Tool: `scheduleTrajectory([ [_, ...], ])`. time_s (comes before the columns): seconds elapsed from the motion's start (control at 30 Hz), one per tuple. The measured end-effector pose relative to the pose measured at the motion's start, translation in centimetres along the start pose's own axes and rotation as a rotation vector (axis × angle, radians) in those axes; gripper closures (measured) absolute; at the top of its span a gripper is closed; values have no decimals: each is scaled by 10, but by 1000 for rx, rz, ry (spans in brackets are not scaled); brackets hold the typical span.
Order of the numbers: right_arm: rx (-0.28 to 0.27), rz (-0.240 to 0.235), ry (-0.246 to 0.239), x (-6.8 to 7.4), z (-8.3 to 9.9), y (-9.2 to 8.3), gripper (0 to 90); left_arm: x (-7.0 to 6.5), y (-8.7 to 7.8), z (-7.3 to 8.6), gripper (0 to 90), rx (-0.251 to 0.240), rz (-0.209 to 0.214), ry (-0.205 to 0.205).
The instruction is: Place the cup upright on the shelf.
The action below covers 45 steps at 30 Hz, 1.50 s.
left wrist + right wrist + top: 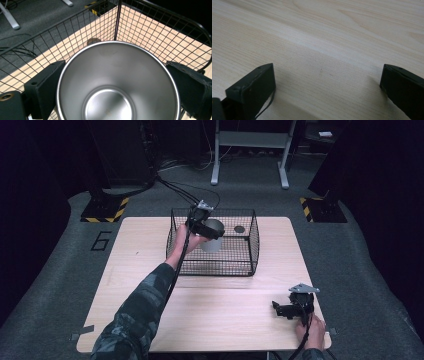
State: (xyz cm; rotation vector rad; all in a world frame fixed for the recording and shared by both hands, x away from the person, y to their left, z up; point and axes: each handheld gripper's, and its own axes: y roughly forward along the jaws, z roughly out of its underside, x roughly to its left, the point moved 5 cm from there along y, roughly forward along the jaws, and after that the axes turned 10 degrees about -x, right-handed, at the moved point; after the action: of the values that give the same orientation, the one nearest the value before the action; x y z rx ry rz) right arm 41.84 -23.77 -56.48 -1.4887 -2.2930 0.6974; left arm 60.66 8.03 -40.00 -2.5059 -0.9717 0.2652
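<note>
Your L gripper (209,226): clamped on steel cup (117,82), inside wire basket (250,250). Your R gripper (281,309): jaws apart, over table (225,315), holding nothing.

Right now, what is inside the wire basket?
The wire basket holds a steel cup, gripped by the left gripper, and a small dark round thing on its floor. The cup is empty; the floor beneath it is hidden.

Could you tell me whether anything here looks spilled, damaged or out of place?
Nothing stands out. The left gripper holds an empty steel cup upright inside the wire basket, its inside clean and undented. The right gripper rests open on the bare wooden table; no spill shows.
</note>
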Motion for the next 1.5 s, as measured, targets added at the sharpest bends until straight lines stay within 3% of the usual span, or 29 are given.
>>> scheduleTrajectory([
  [0.73, 0, 0, 2, 0, 0, 0, 0, 4, 32, 24, 64, 115, 4, -3],
  [1.5, -1, 0, 6, 0, 0, 0, 0, 5, 46, 35, 64, 174, 9, -11],
])
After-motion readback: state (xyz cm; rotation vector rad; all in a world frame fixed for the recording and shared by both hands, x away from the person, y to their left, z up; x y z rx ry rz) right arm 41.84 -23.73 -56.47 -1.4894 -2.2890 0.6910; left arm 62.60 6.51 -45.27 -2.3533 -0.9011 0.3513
